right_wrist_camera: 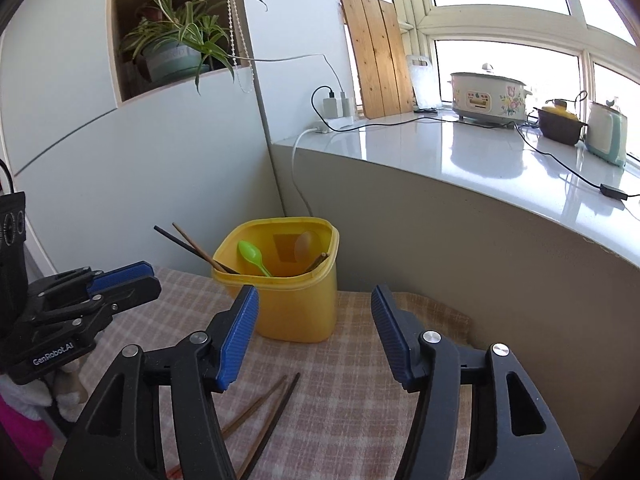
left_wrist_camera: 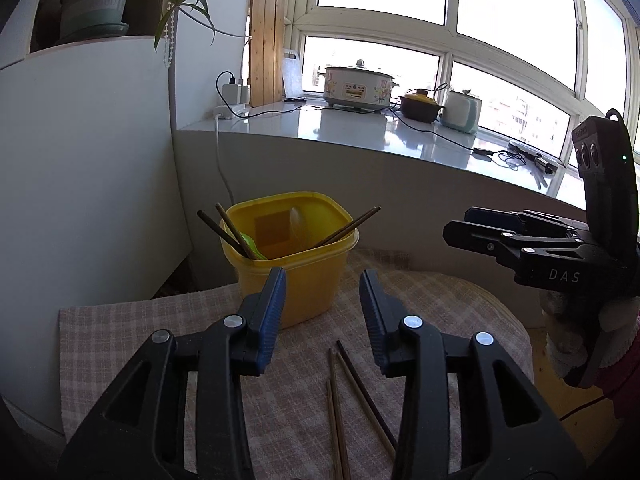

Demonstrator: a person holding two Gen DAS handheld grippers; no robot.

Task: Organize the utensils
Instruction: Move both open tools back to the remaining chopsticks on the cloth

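Observation:
A yellow plastic container (left_wrist_camera: 320,264) (right_wrist_camera: 296,308) stands on a checked cloth (left_wrist_camera: 120,328). It holds dark chopsticks (left_wrist_camera: 228,232) leaning left, another pair (left_wrist_camera: 348,228) leaning right, a green spoon (right_wrist_camera: 252,258) and a pale spoon (right_wrist_camera: 306,244). Several loose chopsticks (left_wrist_camera: 340,400) (right_wrist_camera: 272,412) lie on the cloth in front of it. My left gripper (left_wrist_camera: 323,280) is open just before the container, with nothing between its blue pads. My right gripper (right_wrist_camera: 315,294) is open too and holds nothing. Each gripper shows in the other's view, the right gripper (left_wrist_camera: 456,224) to the right and the left gripper (right_wrist_camera: 154,278) to the left.
Behind the table runs a glossy white windowsill (left_wrist_camera: 360,128) with an electric cooker (left_wrist_camera: 356,86), a brown pot (left_wrist_camera: 420,106), a kettle (left_wrist_camera: 462,114) and cables. A white cabinet wall (left_wrist_camera: 88,160) with a potted plant (right_wrist_camera: 176,52) stands on the left. A gloved hand (left_wrist_camera: 568,344) holds the right gripper.

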